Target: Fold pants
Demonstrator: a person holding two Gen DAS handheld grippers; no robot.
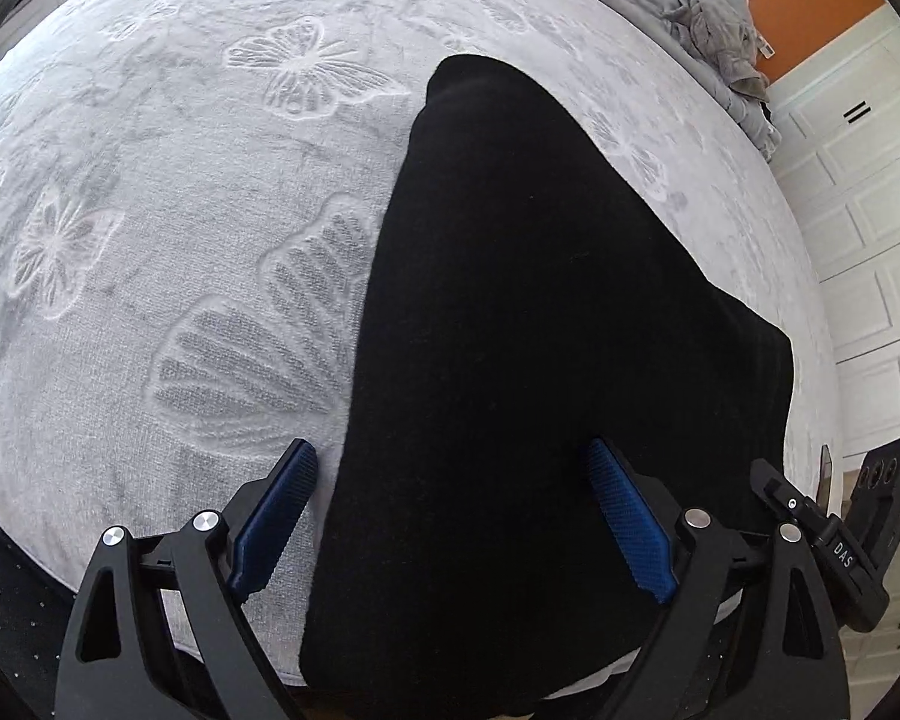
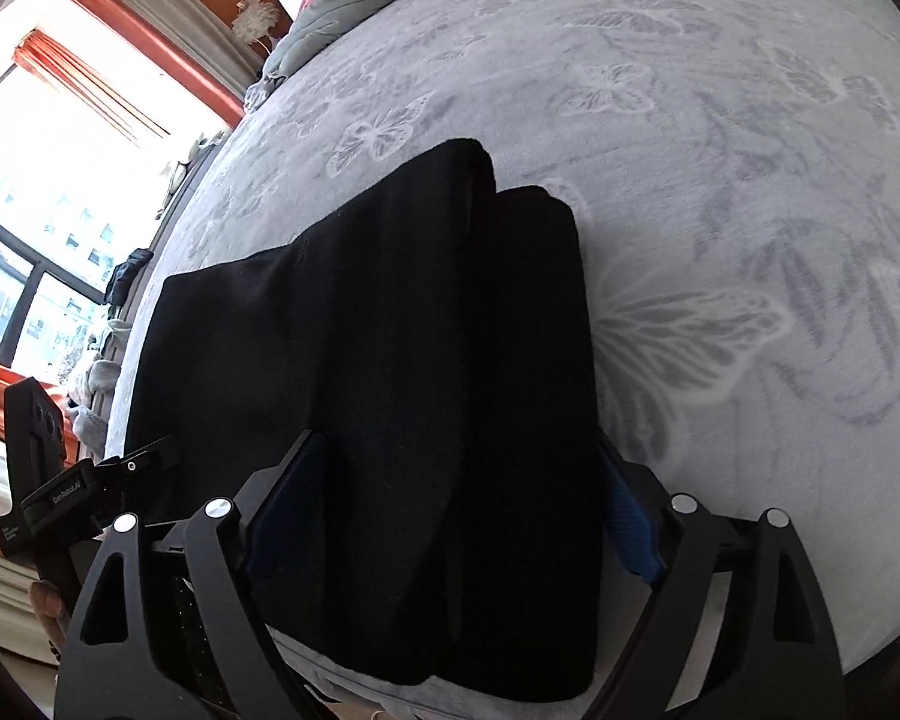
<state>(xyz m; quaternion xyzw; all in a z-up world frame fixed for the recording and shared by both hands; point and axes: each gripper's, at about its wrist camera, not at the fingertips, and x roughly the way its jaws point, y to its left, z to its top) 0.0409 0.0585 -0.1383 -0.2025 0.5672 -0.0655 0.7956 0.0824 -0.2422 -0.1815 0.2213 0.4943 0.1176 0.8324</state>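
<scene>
Two grippers: both are in view, each one seen from its own wrist camera, above the near edge of the bed.
Pants: the black soft fabric pants lie flat on the grey plush bedspread with a butterfly pattern, already doubled into a thick stack; in the right wrist view two folded layers lie side by side, one a little higher than the other.
Left gripper: the left black gripper with blue ribbed pads is spread wide and grasps nothing; one pad is over the bedspread, the other over the black cloth.
Right gripper: the right black gripper with blue pads is also spread wide, with the near end of the stack between its fingers; it is not closed on the cloth.
Step in hand: it seems to be the approach to the near edge of the stack, before one more fold.
Next move: probably each gripper must go lower, close on all layers at the near edge, then lift and carry this edge to the far end.
Risk: thick layers may slip apart if only the top one is taken.
Background: a crumpled grey blanket lies at the far end of the bed.
</scene>
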